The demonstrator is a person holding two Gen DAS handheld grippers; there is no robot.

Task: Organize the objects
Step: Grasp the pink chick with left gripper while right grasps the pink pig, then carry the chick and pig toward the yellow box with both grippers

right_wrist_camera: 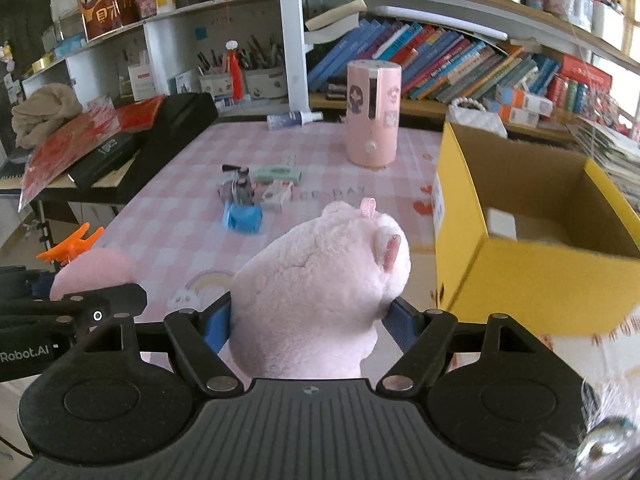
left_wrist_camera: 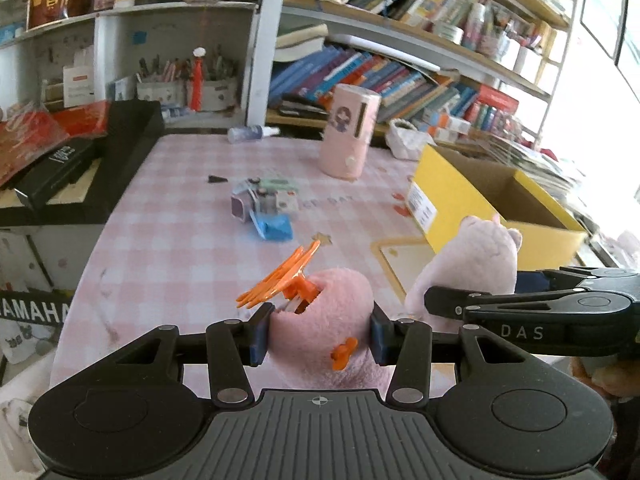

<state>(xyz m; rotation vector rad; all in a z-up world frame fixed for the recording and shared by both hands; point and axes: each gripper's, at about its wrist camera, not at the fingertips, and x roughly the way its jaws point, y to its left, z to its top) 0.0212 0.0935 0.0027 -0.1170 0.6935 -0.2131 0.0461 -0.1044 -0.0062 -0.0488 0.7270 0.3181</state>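
Note:
My left gripper (left_wrist_camera: 318, 334) is shut on a pink plush toy with orange feet and an orange clip (left_wrist_camera: 324, 316), held over the near edge of the pink checked table (left_wrist_camera: 180, 216). My right gripper (right_wrist_camera: 312, 320) is shut on a pale pink plush pig (right_wrist_camera: 320, 280), which also shows in the left wrist view (left_wrist_camera: 468, 268). The pig is just left of an open yellow cardboard box (right_wrist_camera: 532, 276), seen in the left wrist view too (left_wrist_camera: 452, 196). The pink plush with the orange clip shows at the left of the right wrist view (right_wrist_camera: 92, 268).
A small pile of toys and packets with a blue piece (left_wrist_camera: 268, 208) lies mid-table. A pink cylindrical appliance (right_wrist_camera: 372, 114) stands at the back, with a spray bottle (right_wrist_camera: 294, 119) lying behind it. A black case (right_wrist_camera: 160, 140) with red papers sits left. Bookshelves fill the background.

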